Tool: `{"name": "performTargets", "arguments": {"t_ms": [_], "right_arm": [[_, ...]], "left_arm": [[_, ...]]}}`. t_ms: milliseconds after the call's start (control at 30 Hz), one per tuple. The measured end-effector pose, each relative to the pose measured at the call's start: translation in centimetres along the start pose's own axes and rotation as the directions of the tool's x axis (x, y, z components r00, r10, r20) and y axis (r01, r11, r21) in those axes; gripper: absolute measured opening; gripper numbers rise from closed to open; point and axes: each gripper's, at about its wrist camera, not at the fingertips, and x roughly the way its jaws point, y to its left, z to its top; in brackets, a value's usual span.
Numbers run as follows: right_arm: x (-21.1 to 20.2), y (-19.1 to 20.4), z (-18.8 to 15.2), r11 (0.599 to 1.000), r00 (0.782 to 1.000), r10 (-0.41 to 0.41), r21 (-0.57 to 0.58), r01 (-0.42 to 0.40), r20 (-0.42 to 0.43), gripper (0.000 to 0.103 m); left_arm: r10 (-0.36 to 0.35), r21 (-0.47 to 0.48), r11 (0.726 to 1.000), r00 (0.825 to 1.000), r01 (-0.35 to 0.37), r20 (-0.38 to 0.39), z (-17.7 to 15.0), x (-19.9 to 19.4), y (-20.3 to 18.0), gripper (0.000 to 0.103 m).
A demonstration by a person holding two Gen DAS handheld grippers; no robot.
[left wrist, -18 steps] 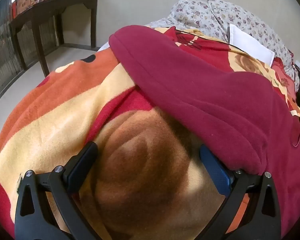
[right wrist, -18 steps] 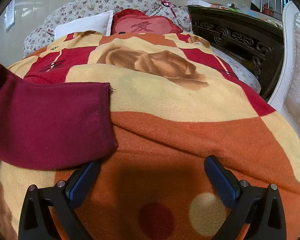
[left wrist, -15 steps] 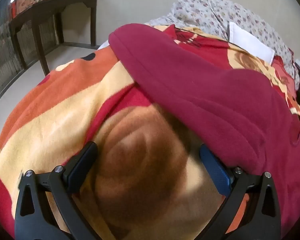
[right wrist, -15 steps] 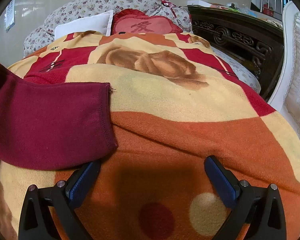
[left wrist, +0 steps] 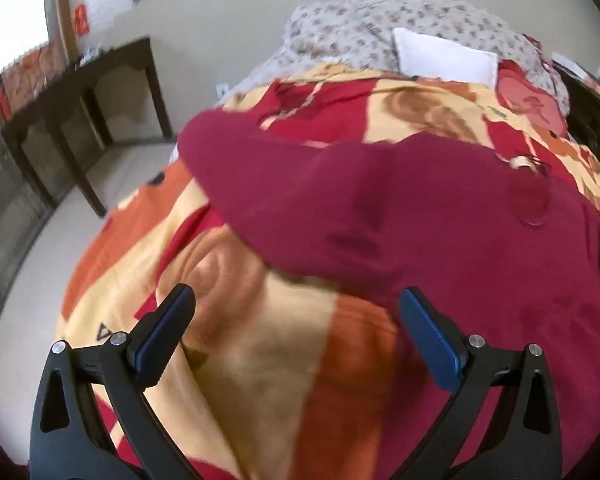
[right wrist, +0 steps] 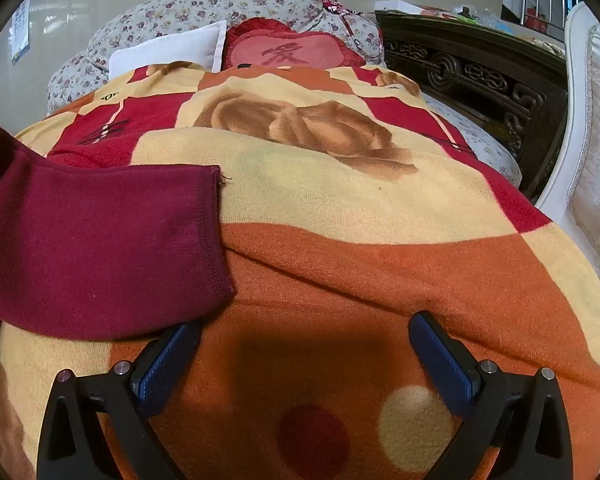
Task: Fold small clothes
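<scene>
Left wrist view: a dark wooden side table (left wrist: 80, 92) stands on the pale floor at far left, against the wall. The bed is covered by a fleece blanket printed in orange, cream and red with brown roses (left wrist: 260, 360). On it lies the dark red fleece garment (left wrist: 420, 232), spread from the centre to the right edge, its rounded end pointing toward the table and a soft crease near its lower border. The left claw (left wrist: 296, 320) is spread wide and empty above the blanket, its blue-padded fingertips (left wrist: 432, 336) just short of the garment's lower edge. A white pillow (left wrist: 444, 56) leans on a grey floral quilt (left wrist: 360, 20) at the head of the bed. Right wrist view: the garment's sleeve (right wrist: 100, 248), with a stitched cuff, lies flat on the blanket at left. The right claw (right wrist: 304, 352) is likewise spread and holds nothing; its left finger sits just beside the sleeve's lower edge, though contact cannot be judged. A red heart-shaped cushion (right wrist: 288, 50) rests beside the pillow, and a carved dark wooden cabinet (right wrist: 472, 76) stands at right.
</scene>
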Motion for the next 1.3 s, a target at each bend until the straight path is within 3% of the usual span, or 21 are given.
{"name": "performTargets", "arguments": {"t_ms": [167, 333, 500, 633, 800, 933, 1067, 1200, 1300], "right_arm": [[0.0, 0.0, 0.0, 1.000, 1.000, -0.001, 0.000, 0.001, 0.001, 0.103], [0.1, -0.2, 0.1, 1.000, 1.000, -0.002, -0.007, 0.002, -0.009, 0.103], [-1.6, 0.2, 0.4, 1.000, 0.996, -0.031, -0.003, 0.030, -0.089, 0.103], [-8.1, -1.4, 0.2, 0.997, 0.998, 0.049, 0.055, -0.046, -0.045, 0.103], [-20.6, -2.9, 1.6, 0.999, 0.995, 0.032, -0.010, -0.031, 0.092, 0.103], [-29.6, -3.0, 3.9, 0.992, 0.986, 0.124, -0.039, -0.120, 0.109, 0.103], [-36.2, -1.3, 5.6, 0.983, 0.977, 0.169, -0.095, -0.157, 0.134, 0.103], [-38.0, 2.7, 5.7, 0.966, 0.969, 0.238, -0.124, -0.229, 0.072, 0.103], [-36.6, 7.3, 4.5, 0.938, 0.944, 0.323, -0.151, -0.311, 0.063, 0.103]], "left_arm": [[-0.015, 0.059, 0.998, 1.000, 0.014, 0.019, -0.1, -1.5, -3.4, 0.102], [-0.074, 0.091, 0.993, 0.997, 0.074, -0.006, -1.0, -2.0, -6.1, 0.102], [-0.098, 0.154, 0.984, 0.995, 0.094, 0.016, -1.4, -3.4, -8.2, 0.102], [-0.114, 0.177, 0.979, 0.992, 0.104, 0.047, -1.7, -4.9, -8.6, 0.102], [-0.174, 0.148, 0.975, 0.984, 0.166, 0.043, -1.9, -5.7, -8.8, 0.102], [-0.210, 0.153, 0.968, 0.976, 0.199, 0.060, -2.0, -7.0, -9.3, 0.102], [-0.230, 0.173, 0.961, 0.970, 0.213, 0.081, -2.1, -8.4, -9.6, 0.102], [-0.226, 0.169, 0.964, 0.969, 0.207, 0.100, -2.2, -9.1, -9.3, 0.102], [-0.209, 0.149, 0.970, 0.973, 0.193, 0.100, -2.1, -8.8, -8.7, 0.102]]}}
